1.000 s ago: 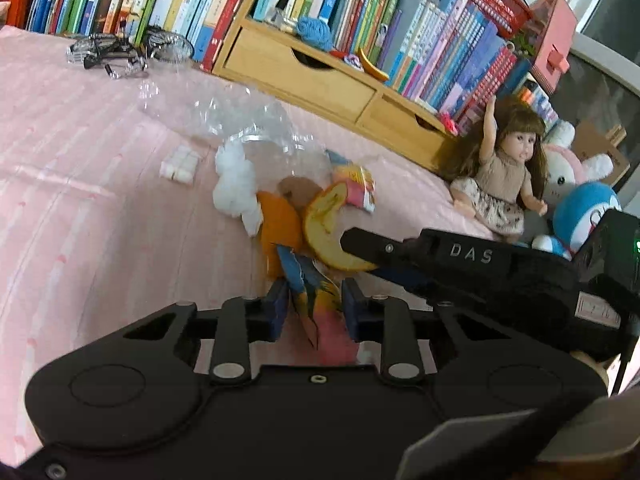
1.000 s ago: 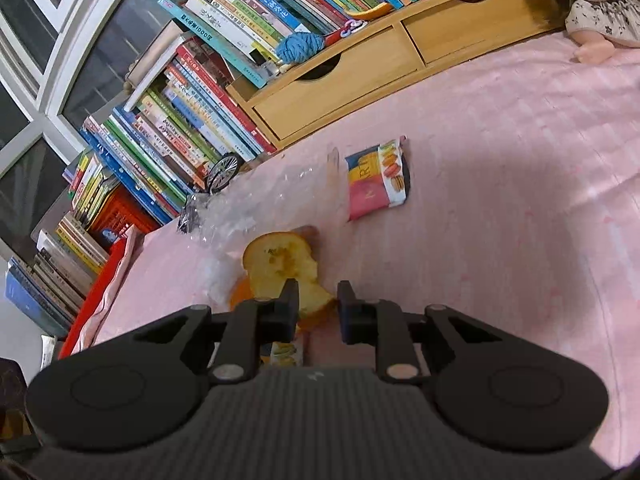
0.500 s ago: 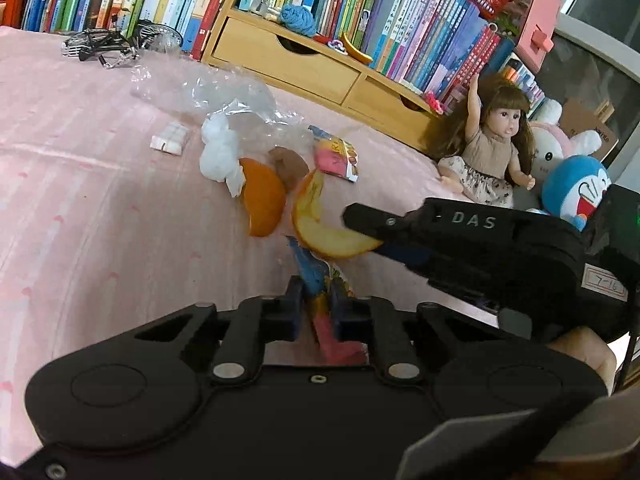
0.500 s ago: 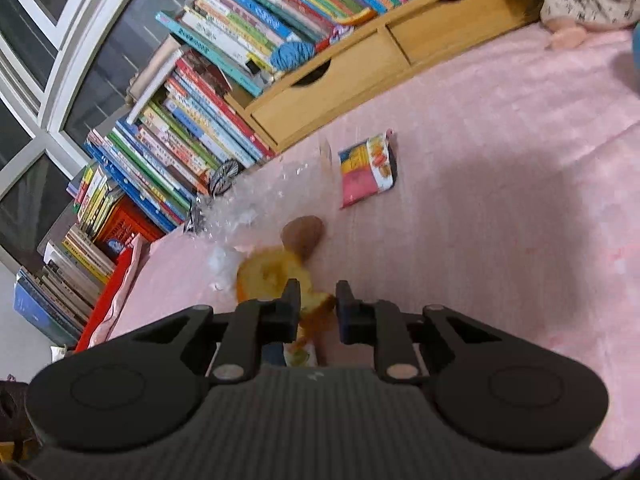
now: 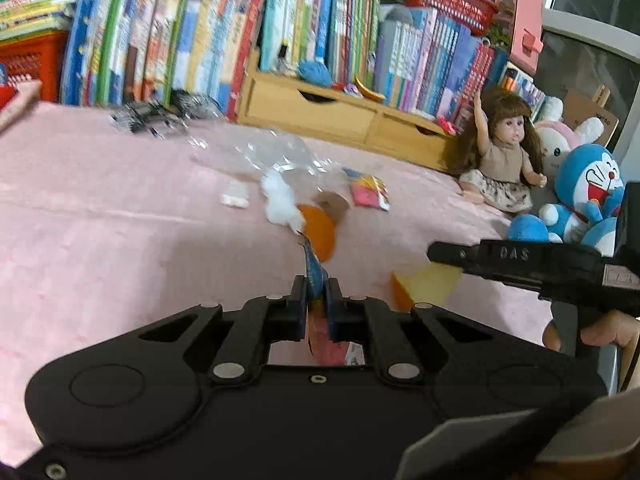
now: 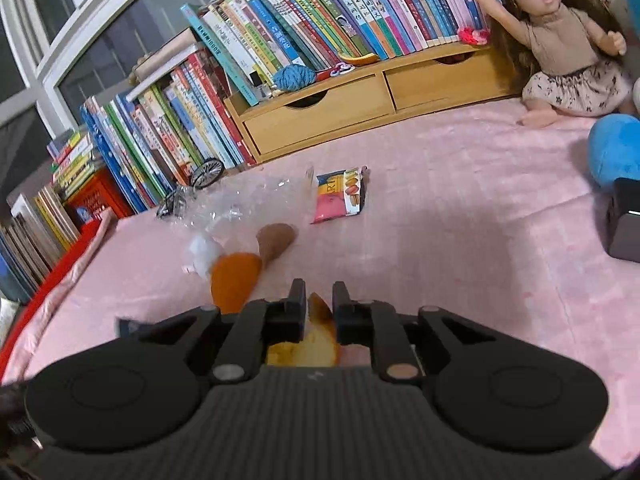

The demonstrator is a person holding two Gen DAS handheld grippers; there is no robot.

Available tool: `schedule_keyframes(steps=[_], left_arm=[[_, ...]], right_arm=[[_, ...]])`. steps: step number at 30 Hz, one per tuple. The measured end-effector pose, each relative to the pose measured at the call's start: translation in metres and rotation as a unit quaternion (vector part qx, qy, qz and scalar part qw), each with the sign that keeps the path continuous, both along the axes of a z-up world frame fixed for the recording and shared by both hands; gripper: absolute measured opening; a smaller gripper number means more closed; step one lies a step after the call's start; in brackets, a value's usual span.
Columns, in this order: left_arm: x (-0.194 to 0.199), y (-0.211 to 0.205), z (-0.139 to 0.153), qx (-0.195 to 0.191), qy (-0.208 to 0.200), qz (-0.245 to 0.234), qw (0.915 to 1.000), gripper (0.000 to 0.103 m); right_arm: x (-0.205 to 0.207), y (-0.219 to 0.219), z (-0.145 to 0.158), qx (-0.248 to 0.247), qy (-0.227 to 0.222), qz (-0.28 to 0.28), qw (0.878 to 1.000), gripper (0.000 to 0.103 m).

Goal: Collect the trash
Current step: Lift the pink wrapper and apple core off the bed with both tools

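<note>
My left gripper (image 5: 317, 285) is shut on a blue and orange wrapper (image 5: 314, 266), held edge-on above the pink bedspread. At the right of the left wrist view my right gripper (image 5: 437, 249) carries a yellow-orange fruit peel (image 5: 424, 286). In its own view that gripper (image 6: 318, 293) is shut on the peel (image 6: 316, 320). Ahead on the bedspread lie an orange peel (image 6: 234, 280), a brown scrap (image 6: 276, 240), a white tissue (image 6: 204, 254), a pink snack packet (image 6: 340, 196) and a clear plastic bag (image 6: 240, 200).
A wooden drawer unit (image 6: 360, 108) and rows of books (image 5: 200, 44) line the back. A doll (image 5: 500, 160) and plush toys (image 5: 580, 196) sit at the right. A toy bicycle (image 6: 196, 184) stands by the books. A dark box (image 6: 624, 220) is at the right edge.
My left gripper has shut on the wrapper and lifted it from the pile. My right gripper has drawn back to the right with the yellow-orange peel in it.
</note>
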State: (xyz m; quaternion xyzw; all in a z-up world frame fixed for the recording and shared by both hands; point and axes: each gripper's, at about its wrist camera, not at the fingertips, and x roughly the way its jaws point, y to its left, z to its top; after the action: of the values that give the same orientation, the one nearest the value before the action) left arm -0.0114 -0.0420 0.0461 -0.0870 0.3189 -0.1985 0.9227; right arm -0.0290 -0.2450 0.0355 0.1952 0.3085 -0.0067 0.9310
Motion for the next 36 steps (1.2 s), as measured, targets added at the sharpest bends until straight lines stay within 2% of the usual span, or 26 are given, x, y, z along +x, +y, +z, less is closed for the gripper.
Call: schedule_keyframes(steps=[1, 2, 5, 9, 12, 14, 16, 17, 18, 19, 20, 21, 24, 36], left_arm=[[-0.002, 0.006, 0.002, 0.000, -0.002, 0.005, 1.0000, 0.008], [-0.003, 0.010, 0.004, -0.001, -0.004, 0.008, 1.0000, 0.008], [-0.006, 0.023, 0.008, 0.001, -0.009, 0.022, 0.9997, 0.008], [-0.006, 0.032, 0.008, 0.003, -0.009, 0.030, 0.9995, 0.008], [-0.007, 0.033, 0.006, 0.012, -0.009, 0.033, 0.9993, 0.008], [-0.008, 0.035, 0.006, 0.012, -0.010, 0.033, 0.9993, 0.008], [-0.009, 0.037, 0.006, 0.010, -0.011, 0.033, 0.9994, 0.009], [-0.009, 0.037, 0.006, 0.010, -0.012, 0.033, 0.9993, 0.008], [-0.010, 0.037, 0.006, 0.011, -0.013, 0.034, 0.9993, 0.009], [-0.010, 0.038, 0.007, 0.010, -0.013, 0.035, 0.9993, 0.009], [-0.011, 0.039, 0.008, 0.009, -0.014, 0.034, 0.9993, 0.009], [-0.011, 0.039, 0.008, 0.009, -0.015, 0.034, 0.9993, 0.009], [-0.013, 0.041, 0.011, 0.011, -0.022, 0.035, 0.9991, 0.009], [-0.032, 0.039, 0.013, 0.038, -0.024, 0.030, 0.9985, 0.009]], right_arm=[[-0.001, 0.002, -0.001, -0.001, 0.000, 0.007, 1.000, 0.053], [-0.003, 0.004, -0.002, -0.006, -0.002, 0.010, 1.000, 0.064], [-0.005, 0.013, -0.007, -0.035, 0.005, 0.022, 0.999, 0.071], [-0.006, 0.036, -0.013, -0.089, 0.002, 0.045, 0.995, 0.090], [-0.001, 0.058, -0.017, -0.153, 0.009, 0.071, 0.986, 0.095], [0.002, 0.069, -0.018, -0.176, 0.009, 0.086, 0.981, 0.100], [0.003, 0.076, -0.019, -0.194, 0.008, 0.090, 0.977, 0.101], [0.004, 0.078, -0.019, -0.198, 0.010, 0.089, 0.976, 0.098], [0.005, 0.079, -0.019, -0.198, 0.013, 0.086, 0.976, 0.086], [0.005, 0.078, -0.019, -0.198, 0.016, 0.078, 0.977, 0.081], [0.005, 0.076, -0.019, -0.194, 0.020, 0.069, 0.978, 0.063], [0.003, 0.073, -0.018, -0.186, 0.020, 0.063, 0.980, 0.052], [-0.006, 0.064, -0.013, -0.162, 0.007, 0.054, 0.985, 0.039], [-0.043, 0.074, 0.012, -0.139, -0.022, 0.066, 0.988, 0.037]])
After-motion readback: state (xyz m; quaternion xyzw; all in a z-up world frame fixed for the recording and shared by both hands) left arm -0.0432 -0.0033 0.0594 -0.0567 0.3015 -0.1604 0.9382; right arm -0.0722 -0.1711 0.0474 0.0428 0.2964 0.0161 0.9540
